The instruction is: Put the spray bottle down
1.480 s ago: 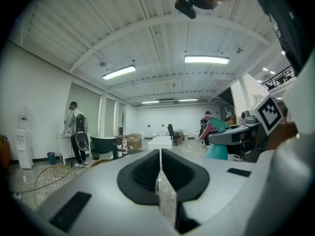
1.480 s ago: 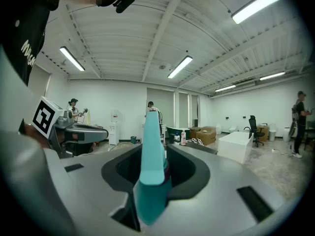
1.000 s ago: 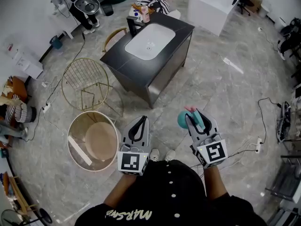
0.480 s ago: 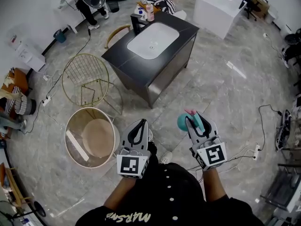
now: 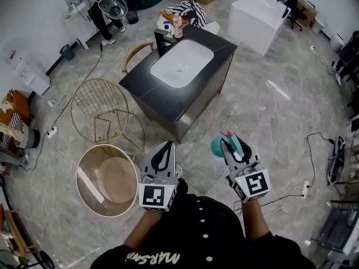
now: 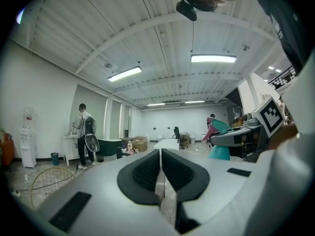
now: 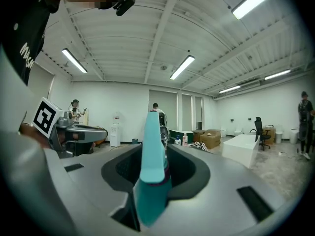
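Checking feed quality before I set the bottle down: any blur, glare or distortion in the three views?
Head view: sharp, evenly lit, fisheye bends the floor edges; teal plastic spray bottle clear in the right tool. Right gripper view: bottle soft up close, room sharp, ceiling strip lights blown out. Left gripper view: dark corners, ceiling beams bowed.

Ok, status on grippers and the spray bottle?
Right gripper shut on spray bottle, held above floor. Left gripper shut, empty. Sink cabinet ahead, wire basket left of path.
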